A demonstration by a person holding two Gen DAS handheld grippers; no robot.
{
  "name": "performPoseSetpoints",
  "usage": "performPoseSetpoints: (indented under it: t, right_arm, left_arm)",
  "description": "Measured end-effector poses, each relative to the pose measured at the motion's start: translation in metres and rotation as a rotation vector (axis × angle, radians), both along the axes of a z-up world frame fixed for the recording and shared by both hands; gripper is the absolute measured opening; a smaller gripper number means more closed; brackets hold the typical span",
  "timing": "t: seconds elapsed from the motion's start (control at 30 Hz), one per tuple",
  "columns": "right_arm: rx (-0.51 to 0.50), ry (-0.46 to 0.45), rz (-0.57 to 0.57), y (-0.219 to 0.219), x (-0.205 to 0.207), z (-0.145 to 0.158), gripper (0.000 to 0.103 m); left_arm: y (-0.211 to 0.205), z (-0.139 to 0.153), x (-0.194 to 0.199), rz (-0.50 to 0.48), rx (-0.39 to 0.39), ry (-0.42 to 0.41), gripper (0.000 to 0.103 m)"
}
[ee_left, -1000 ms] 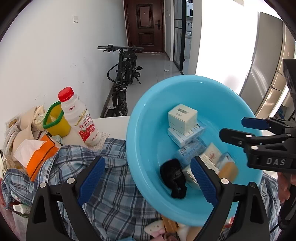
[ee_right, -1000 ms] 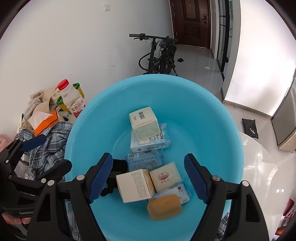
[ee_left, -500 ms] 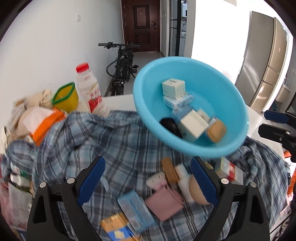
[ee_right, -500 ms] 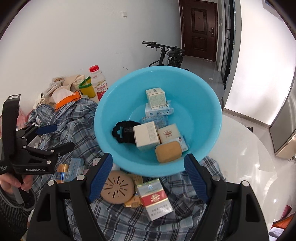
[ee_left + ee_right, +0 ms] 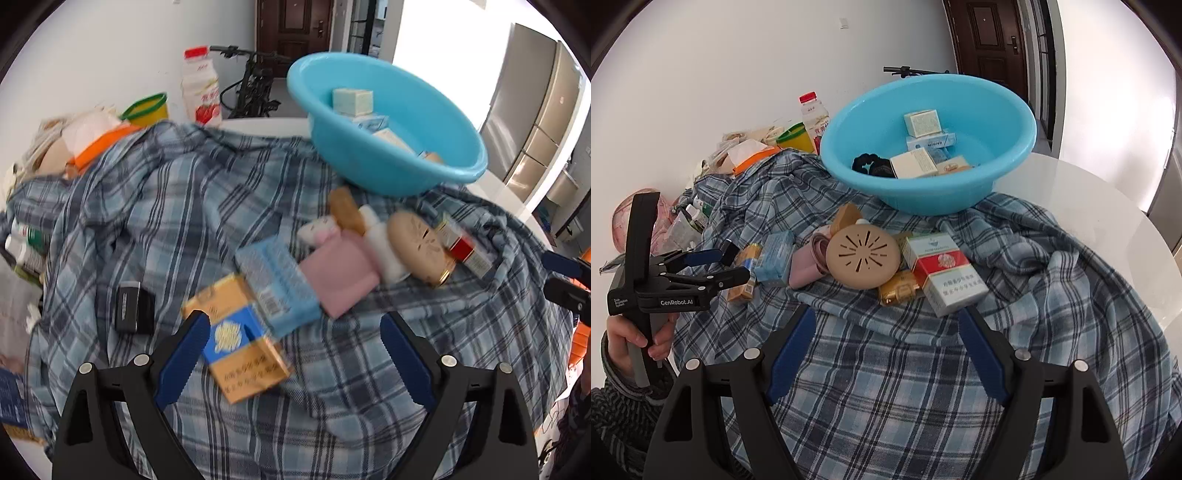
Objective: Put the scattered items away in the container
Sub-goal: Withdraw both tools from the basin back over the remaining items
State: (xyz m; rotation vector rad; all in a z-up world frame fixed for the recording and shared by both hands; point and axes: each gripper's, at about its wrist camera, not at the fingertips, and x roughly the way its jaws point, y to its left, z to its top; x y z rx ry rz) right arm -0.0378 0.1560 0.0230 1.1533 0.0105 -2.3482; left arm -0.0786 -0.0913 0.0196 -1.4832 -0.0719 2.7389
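Blue-padded left gripper and right gripper both hung open, holding nothing
Orange carton lay on the plaid cloth, well short of the basin; looked light, stiffish, so pinch its long sides

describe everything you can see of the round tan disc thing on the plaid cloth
The round tan disc looks like smooth matte plastic, with slots cut in a sunburst pattern on its upper face. It lies tilted on the plaid cloth, in front of the blue basin. Its right edge meets the red and white carton, a gold packet sits at its lower edge, and a pink pouch lies to its left. No gripper touches it.
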Motion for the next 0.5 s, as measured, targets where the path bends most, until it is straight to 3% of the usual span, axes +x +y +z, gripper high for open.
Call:
performPoseSetpoints:
  t: [0.23,0.37,0.5]
  right_arm:
    - [-0.064,0.001,-0.055,-0.012,0.026,-0.027,0.078]
    - [-0.043,0.02,-0.092,-0.021,0.035,-0.04,0.078]
    - [-0.011,0.029,-0.099,-0.029,0.04,-0.047,0.078]
  left_arm:
    - [-0.008,-0.017,0.027,0.048,-0.015,0.001,0.095]
    - [-0.008,-0.023,0.033,0.055,-0.039,-0.003,0.095]
    - [-0.005,-0.023,0.039,0.038,-0.015,-0.003,0.095]
